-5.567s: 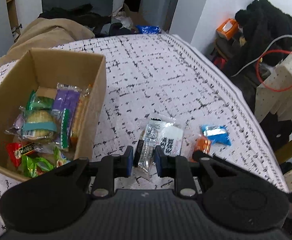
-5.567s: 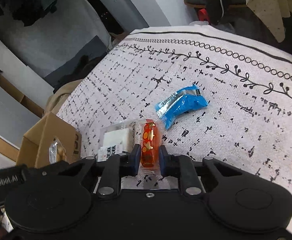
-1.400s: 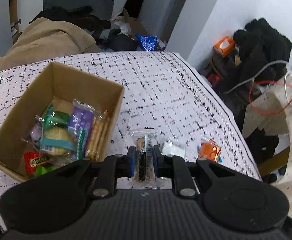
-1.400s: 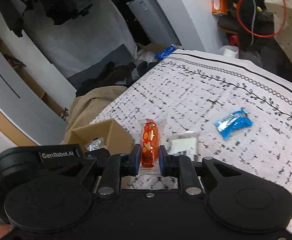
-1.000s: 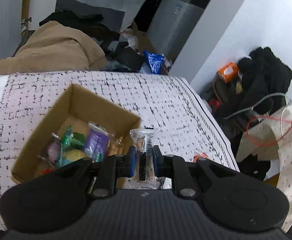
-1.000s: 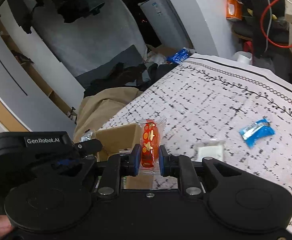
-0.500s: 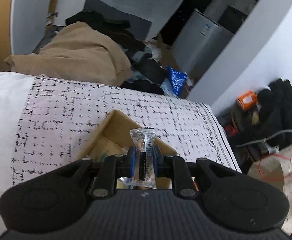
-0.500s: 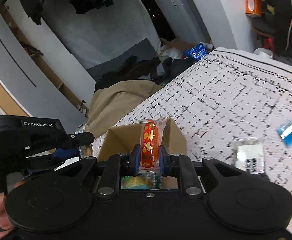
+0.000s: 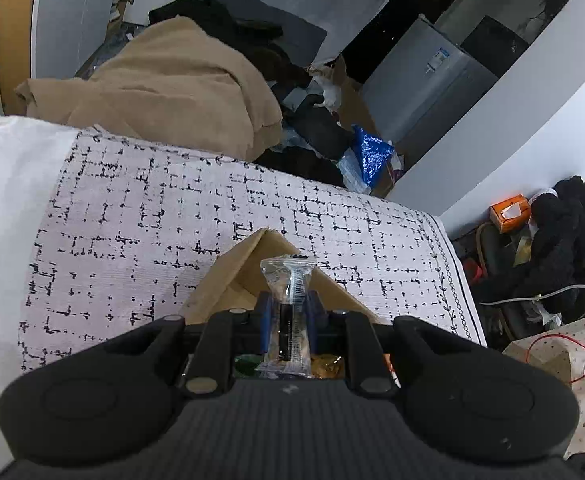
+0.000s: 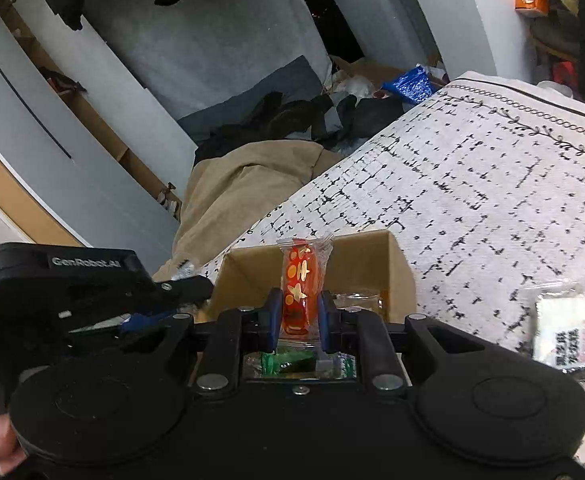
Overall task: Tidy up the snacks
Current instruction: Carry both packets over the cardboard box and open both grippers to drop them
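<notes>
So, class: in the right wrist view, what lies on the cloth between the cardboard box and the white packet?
Nothing: in the right wrist view, only bare patterned cloth lies between the cardboard box and the white packet.

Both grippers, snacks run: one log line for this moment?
left gripper: shut on clear packet | right gripper: shut on orange packet | both above cardboard box | white packet: on table

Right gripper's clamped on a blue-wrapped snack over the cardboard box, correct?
Not blue. The right wrist view shows the right gripper shut on an orange-red snack packet over the cardboard box; the rest holds.
</notes>
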The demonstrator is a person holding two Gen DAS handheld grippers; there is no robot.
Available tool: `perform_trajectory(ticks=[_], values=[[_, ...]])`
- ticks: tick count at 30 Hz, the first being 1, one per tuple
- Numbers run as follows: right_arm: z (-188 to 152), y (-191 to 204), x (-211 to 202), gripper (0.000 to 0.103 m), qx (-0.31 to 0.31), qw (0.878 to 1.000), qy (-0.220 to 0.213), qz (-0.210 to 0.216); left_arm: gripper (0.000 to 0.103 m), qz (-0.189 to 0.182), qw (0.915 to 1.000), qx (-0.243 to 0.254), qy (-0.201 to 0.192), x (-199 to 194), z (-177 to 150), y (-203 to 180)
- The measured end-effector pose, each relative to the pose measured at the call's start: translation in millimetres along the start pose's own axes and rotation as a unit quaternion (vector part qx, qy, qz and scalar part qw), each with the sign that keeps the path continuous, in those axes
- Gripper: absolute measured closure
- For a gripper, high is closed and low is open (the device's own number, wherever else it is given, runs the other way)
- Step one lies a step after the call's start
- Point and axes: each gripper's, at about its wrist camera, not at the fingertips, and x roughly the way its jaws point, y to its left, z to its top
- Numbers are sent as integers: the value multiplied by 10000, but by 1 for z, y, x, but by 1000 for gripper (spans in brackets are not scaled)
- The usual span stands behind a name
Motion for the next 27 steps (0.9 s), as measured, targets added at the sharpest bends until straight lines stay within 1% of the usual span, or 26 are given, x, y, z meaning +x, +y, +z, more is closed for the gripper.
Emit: perform_trajectory(ticks=[5, 6, 7, 11, 13, 15, 19, 21, 22, 23, 27], values=[[1, 2, 13, 84, -27, 9999, 97, -67, 85, 52, 9998, -88, 147, 16, 2, 6], [2, 3, 16, 84, -32, 9999, 111, -74, 82, 95, 9998, -70, 162, 18, 2, 7], [2, 5, 17, 84, -42, 9999, 126, -74, 82, 132, 9997, -80, 188, 20, 3, 7], [4, 13, 26, 84, -144, 9997, 175, -62, 82, 129, 9992, -266, 261, 23, 5, 14], [5, 18, 29, 84, -190, 9996, 191, -31, 75, 166, 9992, -288, 236, 21, 6, 16], [7, 23, 32, 84, -233, 9995, 219, 45, 71, 152, 9991, -332, 218, 20, 7, 18], [9, 29, 32, 76, -313, 9993, 218, 61, 68, 93, 9986, -472, 228, 14, 9, 24], [9, 28, 26, 63, -329, 9993, 182, 35, 52, 213, 9986, -464, 148, 11, 9, 24], [9, 27, 24, 61, -343, 9993, 171, 10, 48, 250, 9986, -464, 101, 9, 10, 25], [9, 26, 20, 58, -364, 9992, 161, -32, 48, 268, 9985, -471, 73, 8, 10, 27], [6, 16, 5, 58, -333, 9992, 159, -179, 40, 224, 9986, -471, 63, 5, 11, 25]])
